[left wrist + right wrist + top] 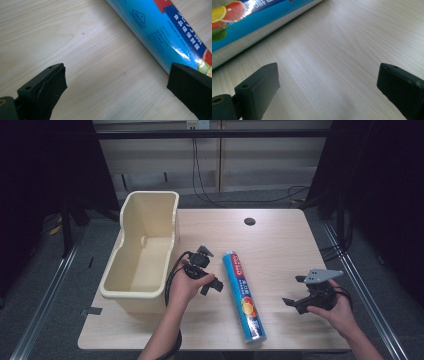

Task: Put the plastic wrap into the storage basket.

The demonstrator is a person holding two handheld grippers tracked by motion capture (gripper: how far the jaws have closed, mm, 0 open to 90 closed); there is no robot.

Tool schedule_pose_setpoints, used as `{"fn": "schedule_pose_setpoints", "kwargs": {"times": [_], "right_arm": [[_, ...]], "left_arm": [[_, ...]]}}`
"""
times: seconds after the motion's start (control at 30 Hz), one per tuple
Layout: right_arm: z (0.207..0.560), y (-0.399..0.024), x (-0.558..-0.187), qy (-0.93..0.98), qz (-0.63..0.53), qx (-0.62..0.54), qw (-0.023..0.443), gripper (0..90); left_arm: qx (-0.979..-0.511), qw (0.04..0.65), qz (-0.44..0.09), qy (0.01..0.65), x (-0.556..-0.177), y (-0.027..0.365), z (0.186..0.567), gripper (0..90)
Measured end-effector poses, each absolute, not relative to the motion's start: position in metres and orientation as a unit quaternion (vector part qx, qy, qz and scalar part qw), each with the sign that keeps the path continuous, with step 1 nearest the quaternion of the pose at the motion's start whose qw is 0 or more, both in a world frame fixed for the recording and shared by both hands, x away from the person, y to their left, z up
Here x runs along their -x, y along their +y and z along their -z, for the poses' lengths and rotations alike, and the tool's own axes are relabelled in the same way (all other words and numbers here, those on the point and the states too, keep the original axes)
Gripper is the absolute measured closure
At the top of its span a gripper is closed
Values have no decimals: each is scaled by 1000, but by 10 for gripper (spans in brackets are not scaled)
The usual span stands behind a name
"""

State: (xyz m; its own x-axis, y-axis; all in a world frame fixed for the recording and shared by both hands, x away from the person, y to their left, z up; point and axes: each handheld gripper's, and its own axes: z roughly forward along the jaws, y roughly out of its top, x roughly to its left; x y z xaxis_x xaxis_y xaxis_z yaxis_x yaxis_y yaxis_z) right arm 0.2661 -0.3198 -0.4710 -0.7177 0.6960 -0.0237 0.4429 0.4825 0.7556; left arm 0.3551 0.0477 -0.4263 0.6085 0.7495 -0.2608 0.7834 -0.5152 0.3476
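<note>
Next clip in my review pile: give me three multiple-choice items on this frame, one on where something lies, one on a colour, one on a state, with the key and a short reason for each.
1. Where does the blue roll lie?
A. inside the bin
B. flat on the table between the two grippers
C. on the floor

2. What colour is the plastic bin?
A. cream
B. red
C. black

3. How do the jaws of the left gripper stand?
A. shut on the roll
B. shut on nothing
C. open, holding nothing

Key: 1 B, the high view shows the roll on the wooden table with the left gripper to its left and the right gripper to its right. 2 A, its walls are pale cream. 3 C, the left gripper view shows bare wood in a wide gap between the jaws.
</note>
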Motion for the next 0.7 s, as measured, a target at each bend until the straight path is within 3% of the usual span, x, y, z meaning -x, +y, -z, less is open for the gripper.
{"fn": "schedule_pose_setpoints", "kwargs": {"times": [0.7], "right_arm": [[470,-319,-265,843,-382,-340,169,55]], "left_arm": [[-834,246,75,488,-360,-2,422,3]]}}
